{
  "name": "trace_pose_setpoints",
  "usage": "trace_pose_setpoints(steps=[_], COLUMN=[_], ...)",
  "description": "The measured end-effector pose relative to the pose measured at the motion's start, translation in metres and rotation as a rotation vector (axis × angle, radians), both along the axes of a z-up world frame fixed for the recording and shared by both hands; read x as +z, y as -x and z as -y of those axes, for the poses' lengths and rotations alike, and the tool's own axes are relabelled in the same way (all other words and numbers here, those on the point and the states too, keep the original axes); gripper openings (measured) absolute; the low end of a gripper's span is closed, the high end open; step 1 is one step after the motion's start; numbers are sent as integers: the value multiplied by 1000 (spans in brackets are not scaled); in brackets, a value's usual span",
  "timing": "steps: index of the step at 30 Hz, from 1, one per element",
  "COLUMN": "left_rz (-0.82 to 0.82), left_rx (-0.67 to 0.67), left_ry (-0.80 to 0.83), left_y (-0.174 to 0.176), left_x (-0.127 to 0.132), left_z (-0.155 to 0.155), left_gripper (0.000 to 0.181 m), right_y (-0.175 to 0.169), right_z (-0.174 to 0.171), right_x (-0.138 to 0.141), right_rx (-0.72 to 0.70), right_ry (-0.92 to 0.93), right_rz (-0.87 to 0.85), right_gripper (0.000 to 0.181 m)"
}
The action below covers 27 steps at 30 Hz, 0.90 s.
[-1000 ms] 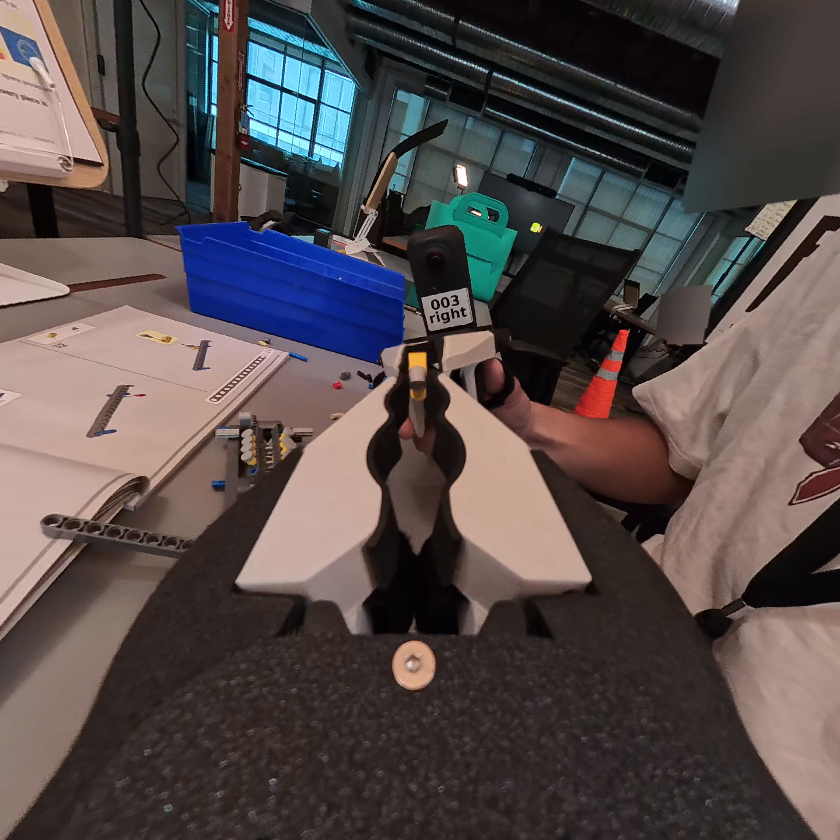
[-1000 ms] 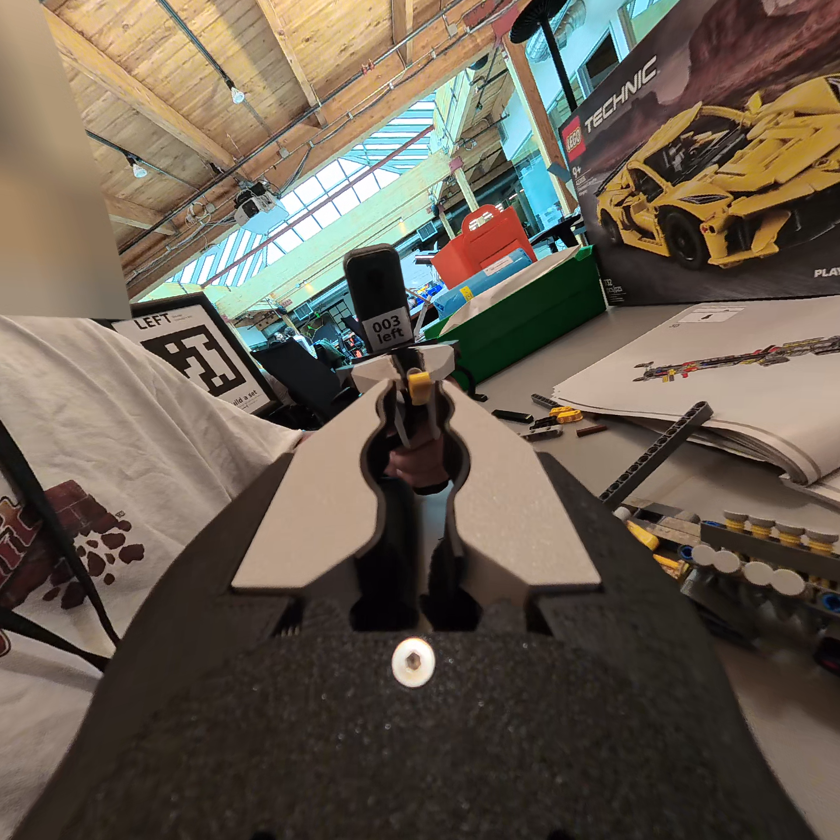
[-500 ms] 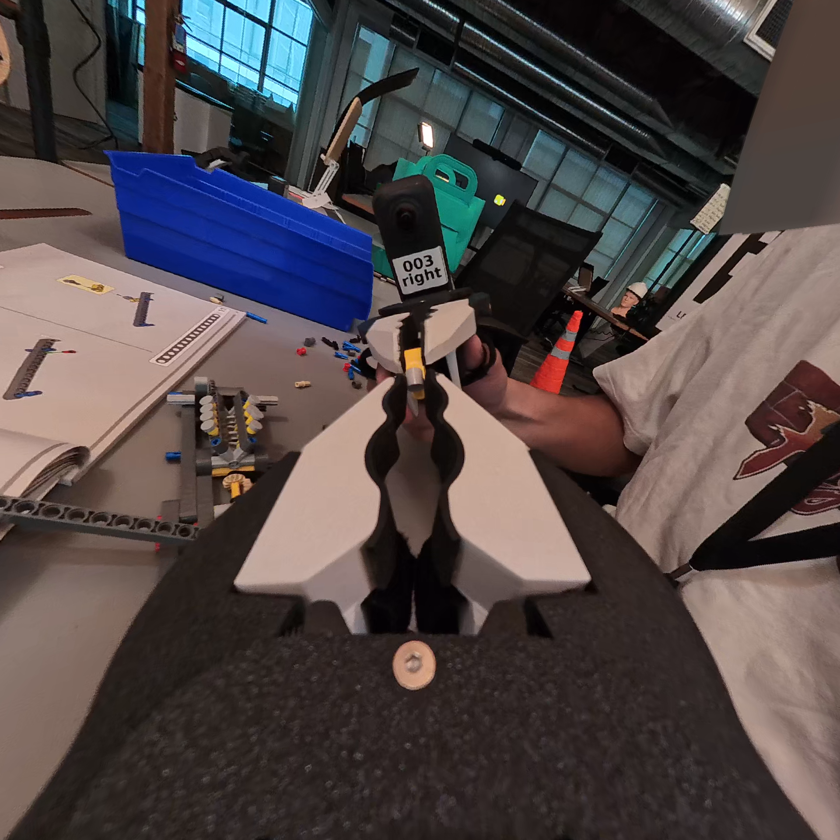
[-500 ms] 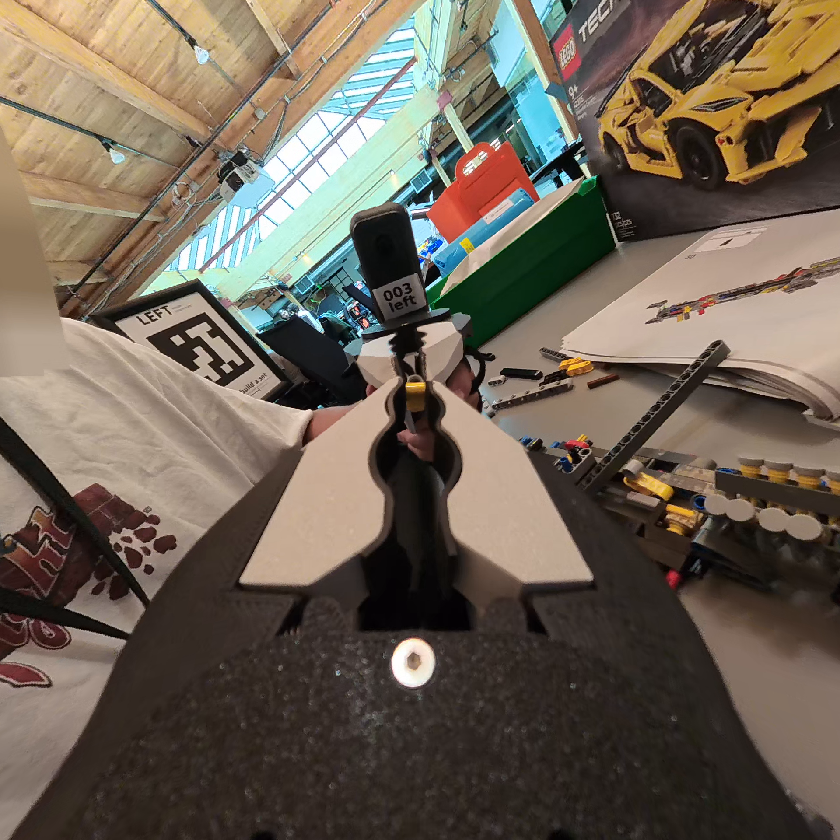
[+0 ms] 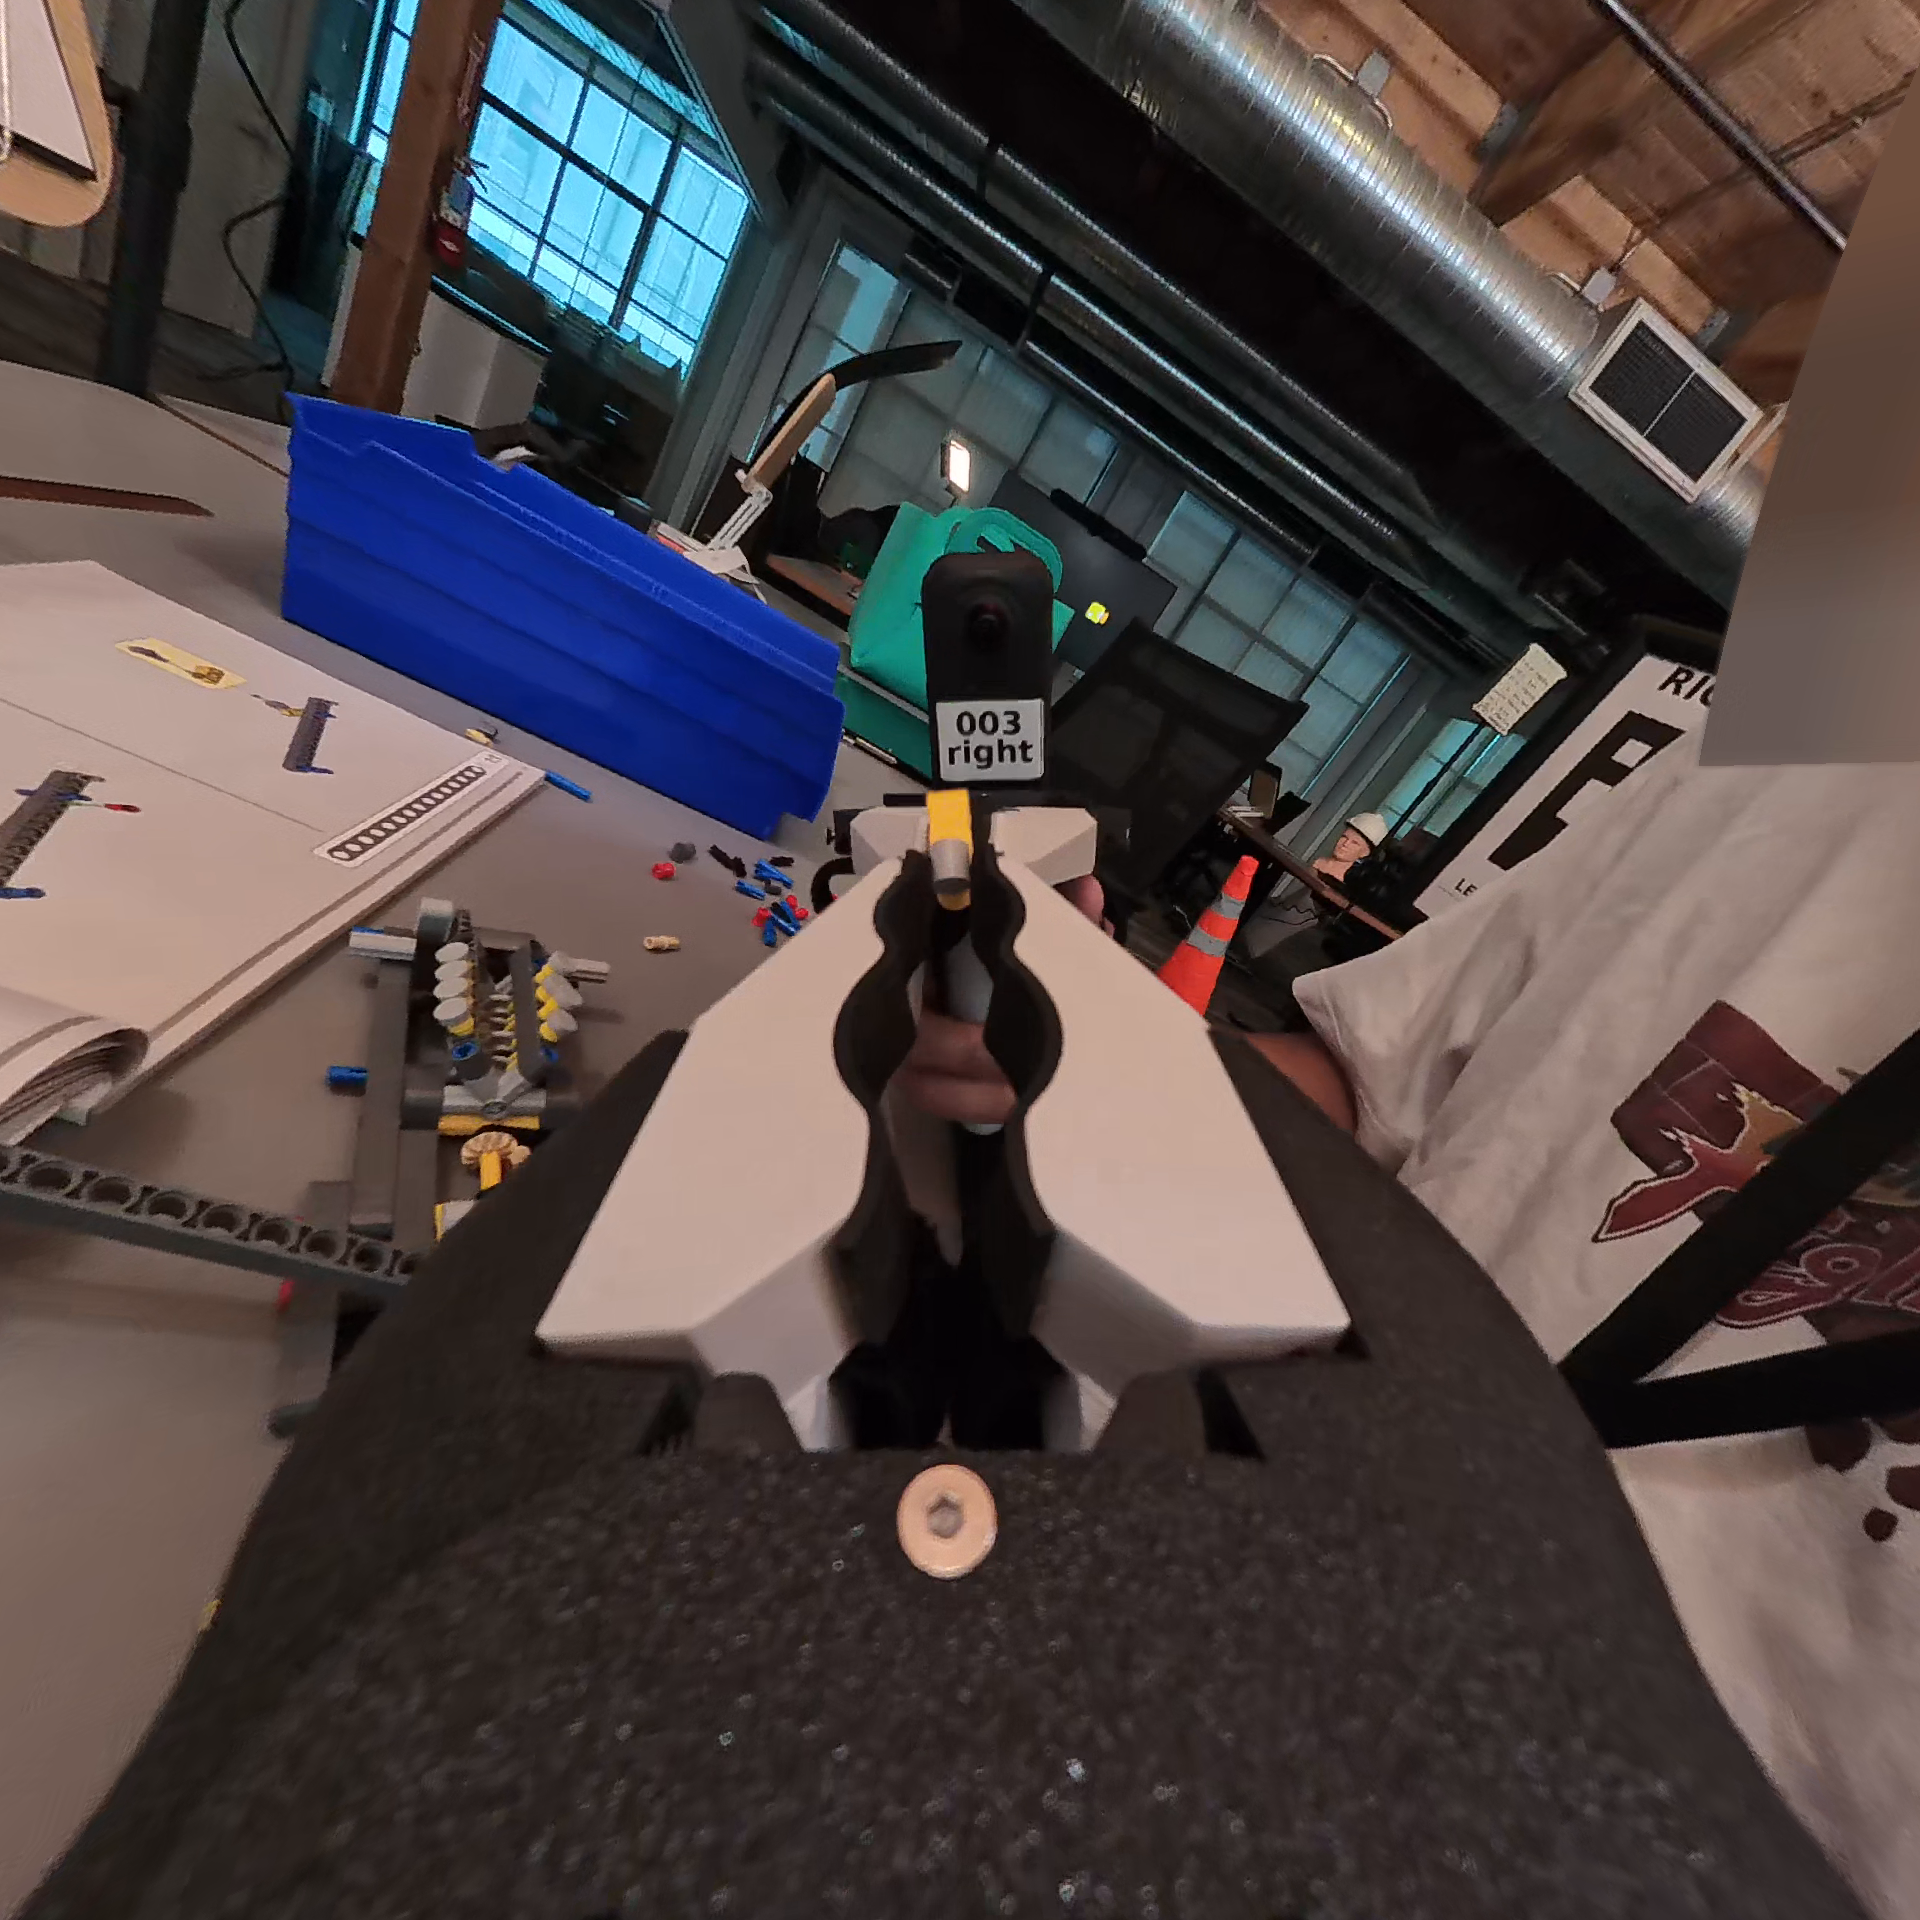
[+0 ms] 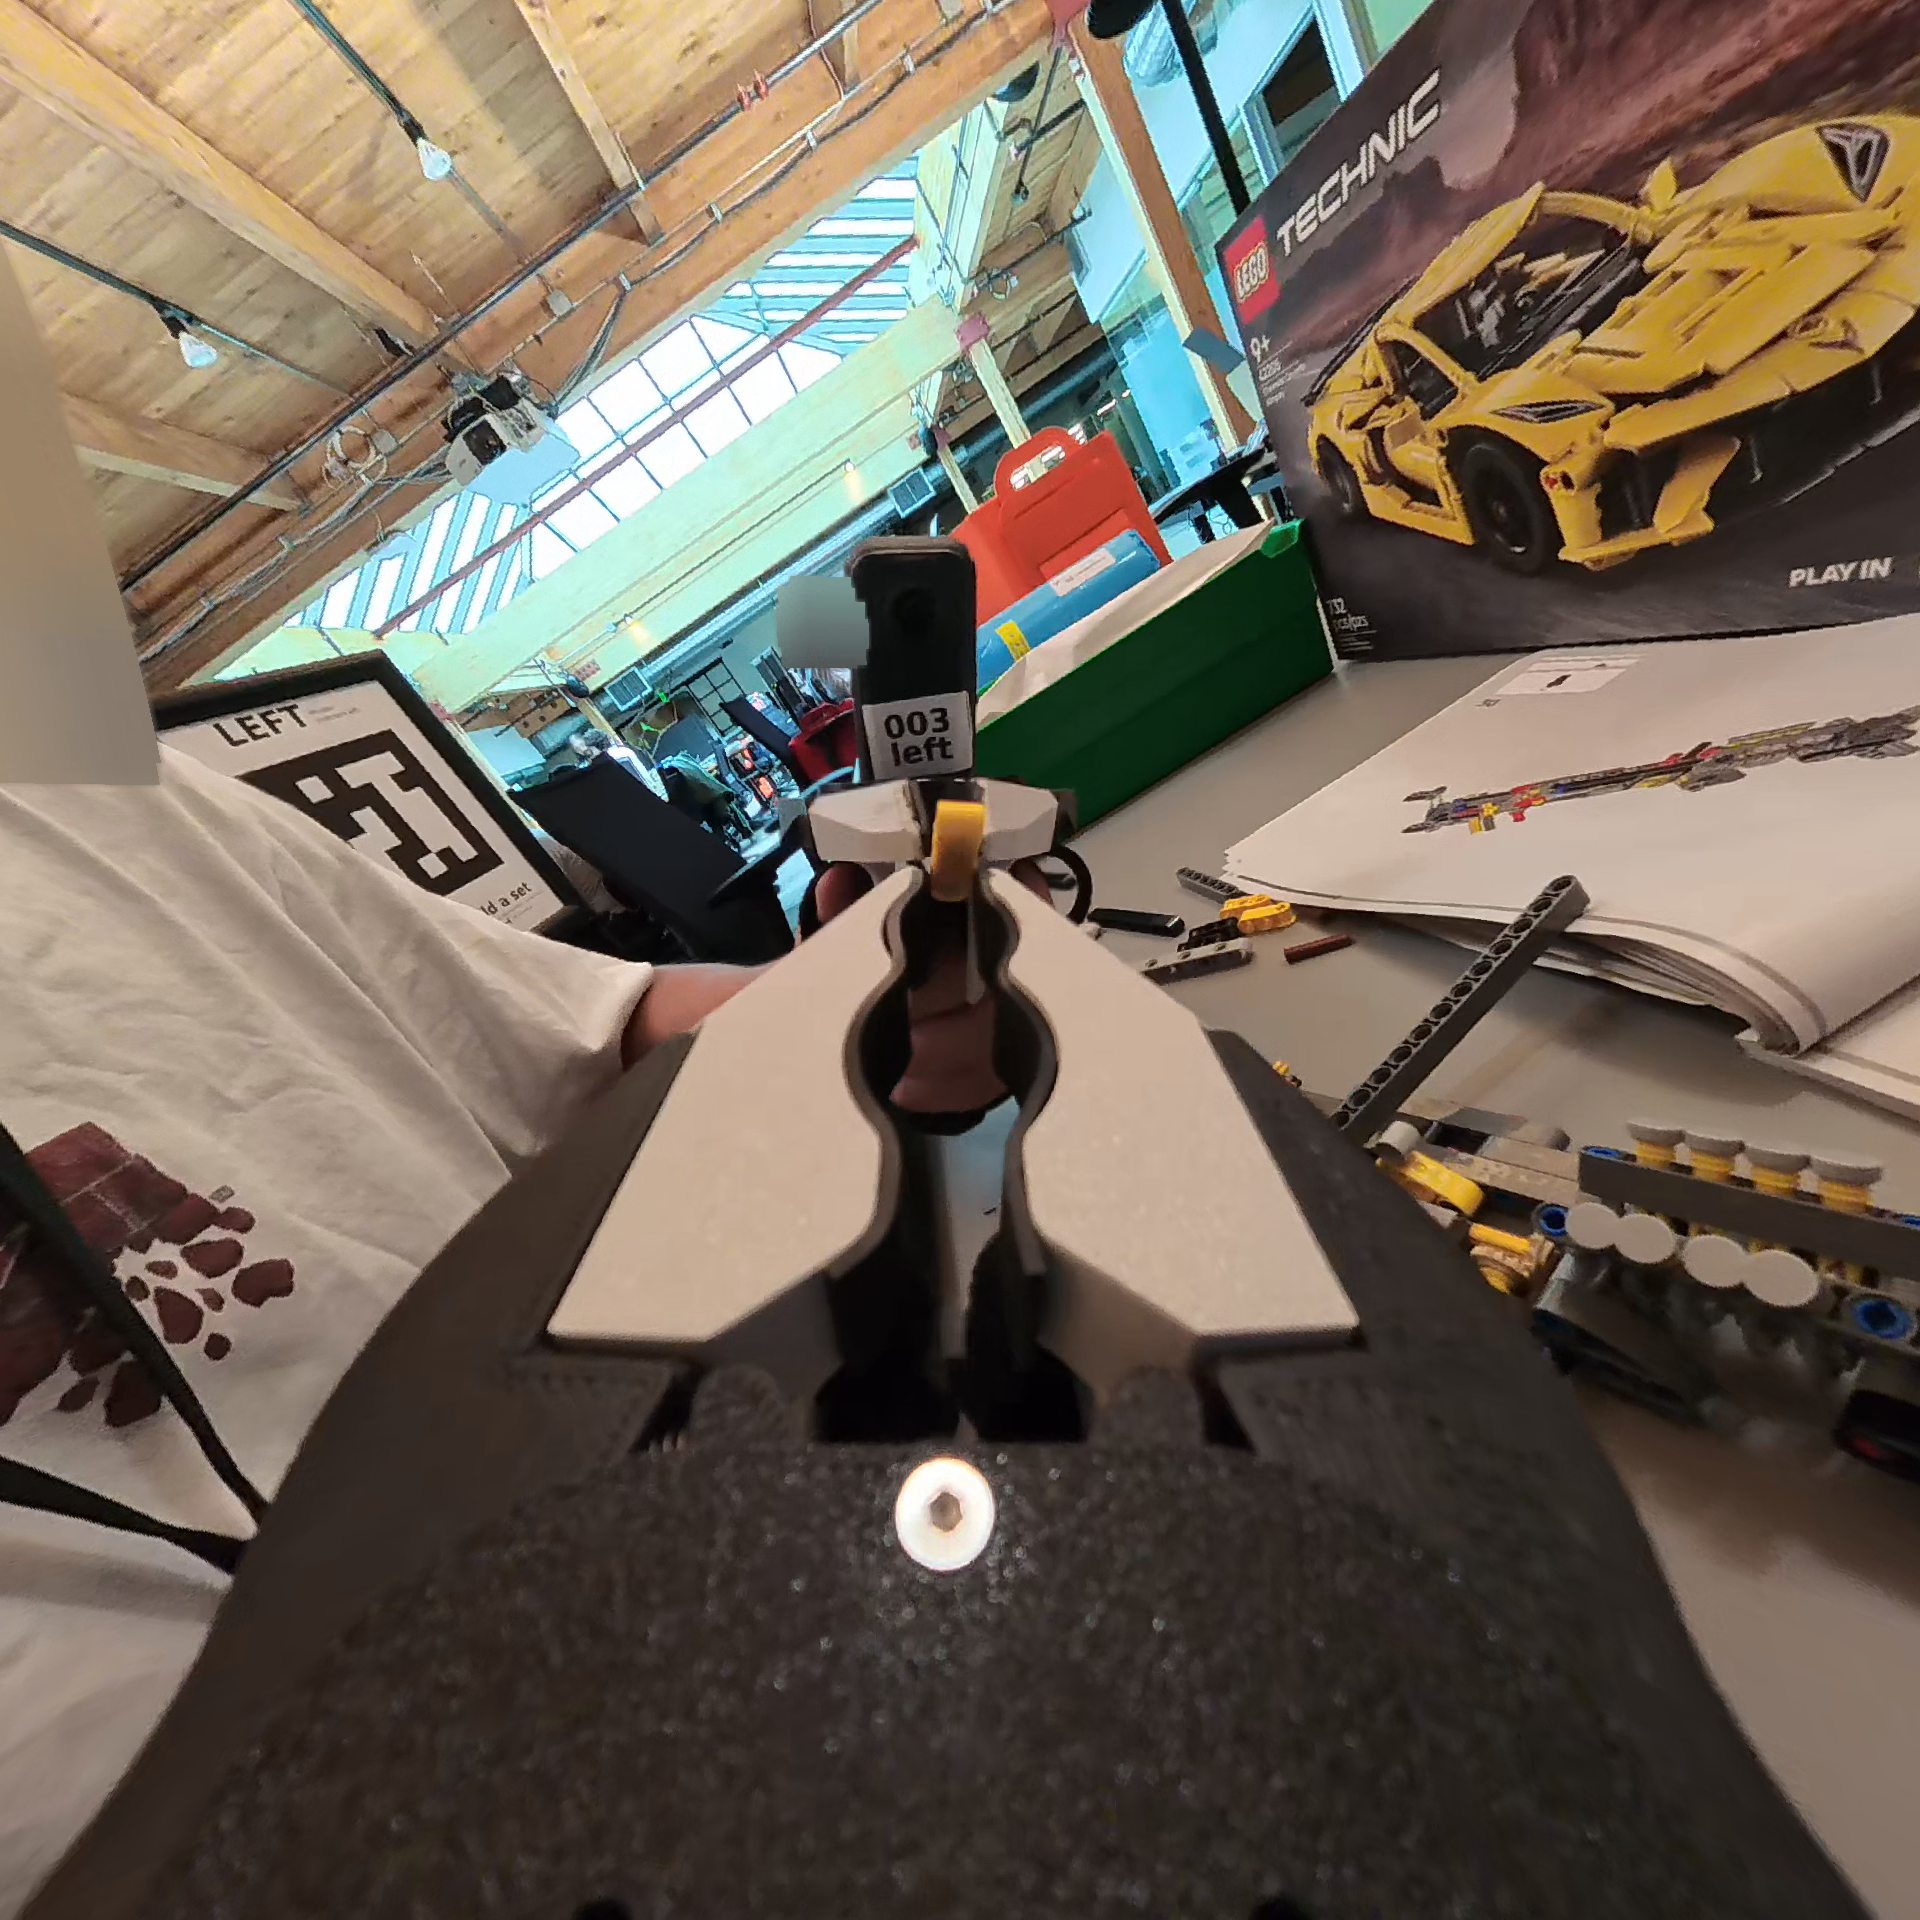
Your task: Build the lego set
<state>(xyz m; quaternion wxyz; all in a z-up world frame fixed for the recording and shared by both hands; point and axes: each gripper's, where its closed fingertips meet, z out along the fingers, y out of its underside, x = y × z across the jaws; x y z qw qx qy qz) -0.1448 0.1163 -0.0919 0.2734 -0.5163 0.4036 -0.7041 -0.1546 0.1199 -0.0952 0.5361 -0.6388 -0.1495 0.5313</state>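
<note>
Grey counter (image 5: 644, 831) under timber beams and big windows carries the whole kit, and both claws are held up off it, tip to tip, facing each other. The left claw (image 5: 951, 883) and the right claw (image 6: 951, 883) both pinch one small piece between them: a short yellow-and-grey part (image 5: 948, 857), seen yellow from the right wrist view (image 6: 954, 840). Each claw's fingers are pressed together on it at the very tips. Its long axis seems to run from one claw straight to the other (exactly what kind of piece it is cannot be told).

That line is what the next move turns on, I judge: a push or a pull along it would seat or part the piece, and any tilt of either claw would bend it out of line.

Down on the counter, left of the left claw and near, lies the half-built engine block (image 5: 488, 1018) with its rows of pale and yellow pistons, a long grey beam (image 5: 187, 1216) lying across in front of it. Farther left is the open instruction book (image 5: 208, 790), and beyond it a blue bin (image 5: 540, 613), with loose small parts (image 5: 764, 894) scattered between. From the right wrist view the set's box (image 6: 1621, 343) stands at the far edge. Nothing stands between the claws and the block.
</note>
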Motion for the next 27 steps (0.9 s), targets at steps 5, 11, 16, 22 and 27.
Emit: trace_pose_setpoints(steps=[5,11,16,22,27], left_rz=[1,4,5,0,-5], left_rx=[-15,-12,-26,-17,-9], left_ry=[12,-4,-6,-7,-21], left_y=[-1,-3,0,-1,-1], left_x=[-1,0,-2,-3,-3], left_z=[4,4,5,4,2], left_gripper=[6,6,6,6,6], right_y=[-1,-3,1,0,0], right_z=[0,1,3,3,2], right_x=[4,3,0,-2,-3], right_rx=[18,21,61,83,76], right_ry=[26,28,53,90,85], right_rz=[-47,-29,-37,-62,-48], right_gripper=[6,6,6,6,6])
